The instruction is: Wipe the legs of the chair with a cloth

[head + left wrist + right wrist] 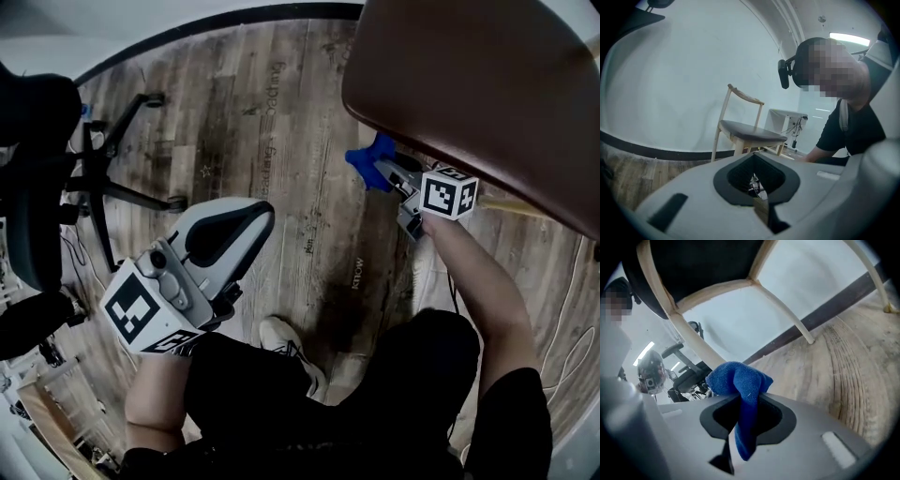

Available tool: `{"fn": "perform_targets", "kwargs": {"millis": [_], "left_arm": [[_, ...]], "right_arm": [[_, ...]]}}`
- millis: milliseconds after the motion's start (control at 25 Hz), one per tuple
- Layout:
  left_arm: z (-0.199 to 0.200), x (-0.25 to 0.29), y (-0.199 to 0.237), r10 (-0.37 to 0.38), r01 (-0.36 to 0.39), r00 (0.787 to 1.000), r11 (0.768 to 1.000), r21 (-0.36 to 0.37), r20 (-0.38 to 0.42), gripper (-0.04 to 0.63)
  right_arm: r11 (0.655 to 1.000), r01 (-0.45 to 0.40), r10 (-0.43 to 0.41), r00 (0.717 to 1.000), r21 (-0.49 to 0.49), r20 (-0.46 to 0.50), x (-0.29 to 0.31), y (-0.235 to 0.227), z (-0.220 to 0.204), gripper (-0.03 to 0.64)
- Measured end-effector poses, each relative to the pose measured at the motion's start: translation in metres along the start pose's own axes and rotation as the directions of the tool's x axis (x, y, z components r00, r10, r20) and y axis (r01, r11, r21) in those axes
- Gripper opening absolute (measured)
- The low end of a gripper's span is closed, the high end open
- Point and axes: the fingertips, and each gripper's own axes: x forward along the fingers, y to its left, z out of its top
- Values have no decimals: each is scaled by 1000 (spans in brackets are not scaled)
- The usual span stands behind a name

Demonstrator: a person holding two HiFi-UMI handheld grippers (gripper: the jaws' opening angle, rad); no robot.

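Observation:
The wooden chair's brown seat (478,84) fills the top right of the head view. Just under its edge, my right gripper (392,178) is shut on a blue cloth (372,161). In the right gripper view the cloth (740,380) bunches out of the jaws of that gripper (743,401), up against a pale wooden chair leg (693,341). I cannot tell whether cloth and leg touch. Two more legs (787,315) run down to the floor behind. My left gripper (225,234) hangs low at the left, shut and holding nothing. In its own view, this gripper (759,197) faces the chair (745,133).
A black office chair with a star base (122,178) stands at the left on the wood-plank floor (309,112). My shoe (281,337) is on the floor between the grippers. A dark skirting (834,305) runs along the white wall behind the chair.

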Motion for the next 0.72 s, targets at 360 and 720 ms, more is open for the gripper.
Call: {"fn": "perform_targets", "kwargs": {"millis": [360, 720], "left_arm": [[-20, -8, 8, 30, -30, 998, 1000, -6, -63, -2], [-18, -10, 9, 21, -22, 999, 1000, -18, -50, -2]], "right_arm": [[954, 289, -263, 933, 79, -244, 24, -98, -75, 84], [954, 289, -268, 941, 75, -208, 24, -90, -65, 84]]}}
